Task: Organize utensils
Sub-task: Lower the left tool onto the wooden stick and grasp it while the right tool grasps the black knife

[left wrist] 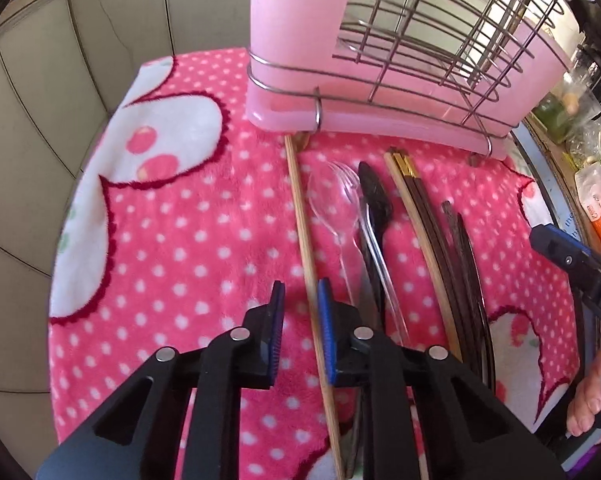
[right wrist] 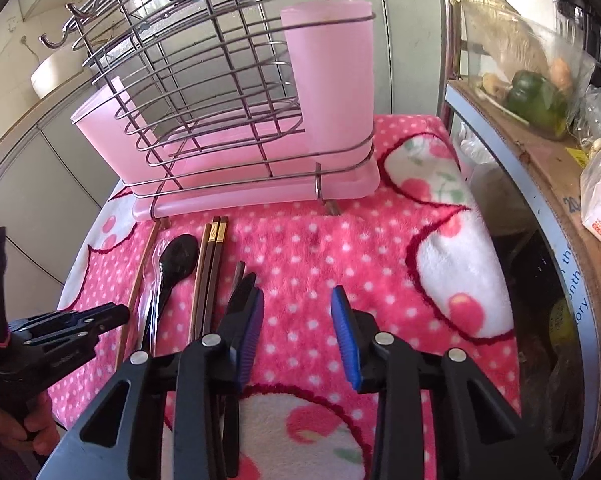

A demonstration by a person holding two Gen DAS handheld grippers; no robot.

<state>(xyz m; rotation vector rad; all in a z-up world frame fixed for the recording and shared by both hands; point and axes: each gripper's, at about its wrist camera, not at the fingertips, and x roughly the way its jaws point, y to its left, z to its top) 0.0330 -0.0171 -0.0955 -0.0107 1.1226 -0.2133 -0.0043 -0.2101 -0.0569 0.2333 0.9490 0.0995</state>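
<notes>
Pink dotted blanket point(left wrist: 188, 240) held every utensil, wire rack holder point(right wrist: 328, 92) looked empty; left gripper point(left wrist: 300, 308) straddled the bamboo chopstick point(left wrist: 306, 264) ungripped, right gripper point(right wrist: 298, 312) gaped over nothing.

Home kitchen; utensil rack point(right wrist: 228, 120); bagged vegetables point(right wrist: 532, 96).

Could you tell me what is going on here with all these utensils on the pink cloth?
A person holds a tool in each hand over utensils laid on a polka-dot cloth, in front of a pink wire-framed utensil holder. The left tool straddles a light wooden chopstick, its jaws not yet pressing on it. The right tool is open over bare cloth beside dark chopsticks. Nothing is in the holder's front basket yet.
</notes>
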